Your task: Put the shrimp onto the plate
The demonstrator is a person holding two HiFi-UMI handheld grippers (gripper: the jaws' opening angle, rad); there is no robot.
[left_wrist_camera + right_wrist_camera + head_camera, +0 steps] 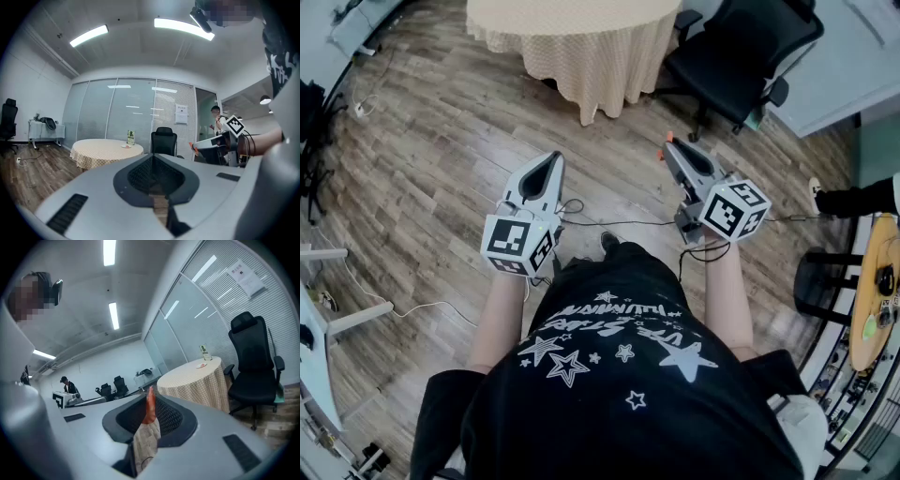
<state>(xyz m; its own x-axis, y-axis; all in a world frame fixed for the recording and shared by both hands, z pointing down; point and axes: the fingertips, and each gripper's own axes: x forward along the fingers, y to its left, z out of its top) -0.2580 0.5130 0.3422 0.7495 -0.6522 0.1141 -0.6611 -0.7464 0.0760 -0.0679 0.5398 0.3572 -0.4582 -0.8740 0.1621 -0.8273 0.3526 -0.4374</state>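
Note:
An orange shrimp (pixel 150 405) sticks up between the jaws of my right gripper (pixel 149 401), which is shut on it; in the head view its tail (pixel 668 138) shows at that gripper's tip (pixel 672 147). My left gripper (pixel 554 161) is held level beside it over the wooden floor, its jaws (pixel 153 157) shut and holding nothing. Ahead stands a round table with a checked cloth (pixel 581 42). A small plate (pixel 125 146) lies on it next to a green sign (pixel 131 137), seen also in the right gripper view as the plate (pixel 202 365).
A black office chair (pixel 741 56) stands right of the table. Cables trail across the floor (pixel 403 309). Desks and a stool line the right edge (pixel 872 300). A person (pixel 216 117) stands far off by the glass wall, another person (pixel 65 382) sits at distant desks.

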